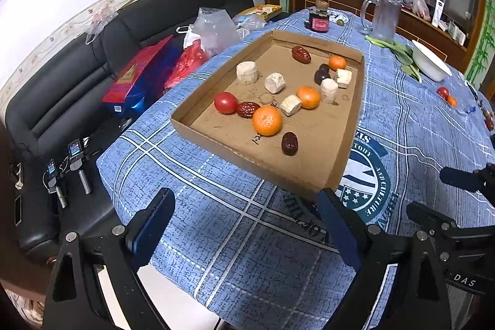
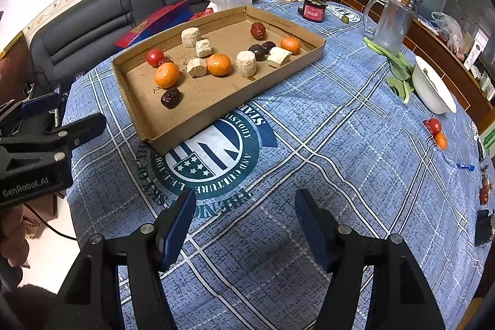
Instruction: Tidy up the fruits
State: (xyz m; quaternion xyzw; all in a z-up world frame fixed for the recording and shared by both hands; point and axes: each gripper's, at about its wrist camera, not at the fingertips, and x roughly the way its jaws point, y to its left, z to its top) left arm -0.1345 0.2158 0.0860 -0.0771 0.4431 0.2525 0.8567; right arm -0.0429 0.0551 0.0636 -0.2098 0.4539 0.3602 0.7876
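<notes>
A shallow cardboard tray (image 1: 198, 130) (image 2: 191, 132) lies on the blue checked tablecloth. In it are three oranges (image 1: 267, 120) (image 2: 167, 75), a tomato (image 1: 225, 102) (image 2: 155, 57), several dark red dates (image 1: 289, 143) (image 2: 170, 98), a dark plum (image 1: 321, 74) and several white chunks (image 1: 246, 72) (image 2: 246, 63). A second tomato (image 2: 434, 126) and a small orange (image 2: 441, 140) lie on the cloth far right. My left gripper (image 1: 244, 215) hovers open before the tray's near corner. My right gripper (image 2: 246, 215) is open over bare cloth, nothing between its fingers.
A white bowl (image 2: 433, 88), leafy greens (image 2: 399, 73), a glass pitcher (image 2: 391, 23) and a dark jar (image 2: 313, 9) stand behind and right of the tray. A black sofa (image 1: 77, 88) with bags lies beyond the table's left edge.
</notes>
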